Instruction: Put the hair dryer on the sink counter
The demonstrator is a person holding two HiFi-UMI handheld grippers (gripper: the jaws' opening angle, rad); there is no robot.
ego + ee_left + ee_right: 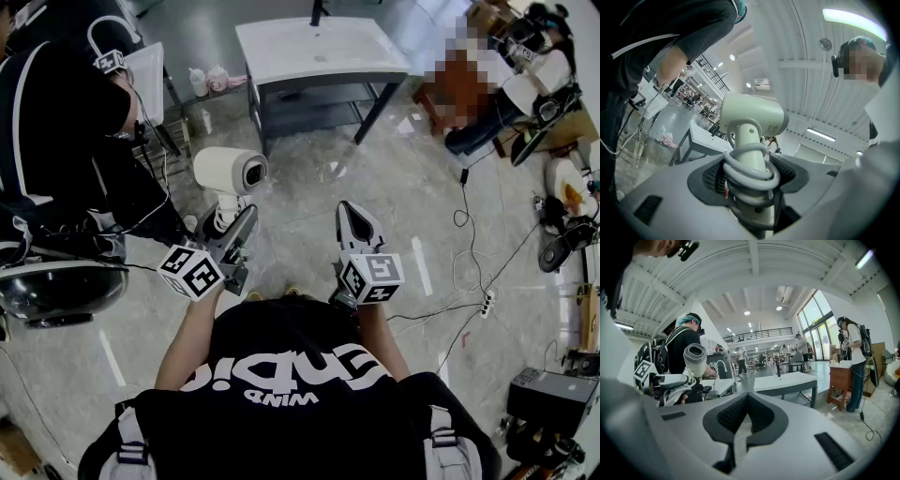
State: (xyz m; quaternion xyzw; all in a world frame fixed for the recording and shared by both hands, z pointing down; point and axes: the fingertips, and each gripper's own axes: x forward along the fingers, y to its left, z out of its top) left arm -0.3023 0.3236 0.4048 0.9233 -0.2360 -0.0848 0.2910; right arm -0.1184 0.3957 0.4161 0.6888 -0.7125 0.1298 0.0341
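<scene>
My left gripper [228, 236] is shut on the handle of a cream-white hair dryer [231, 172], which stands upright with its barrel pointing right. In the left gripper view the hair dryer [752, 116] rises from between the pads, its grey cord [750, 168] coiled round the handle, and my left gripper [749, 185] clamps that handle. The white sink counter [319, 49] on dark legs stands ahead across the floor, also in the right gripper view as the sink counter [785, 382]. My right gripper [352, 212] is held beside the left one, shut and empty; its jaws [745, 401] meet at the tip.
A person in black [56, 122] stands close on the left beside a black domed seat [56, 286]. Pink bottles [208, 81] sit left of the counter. A wooden cabinet [459, 94] and people are at right. Cables and a power strip [486, 302] lie on the floor.
</scene>
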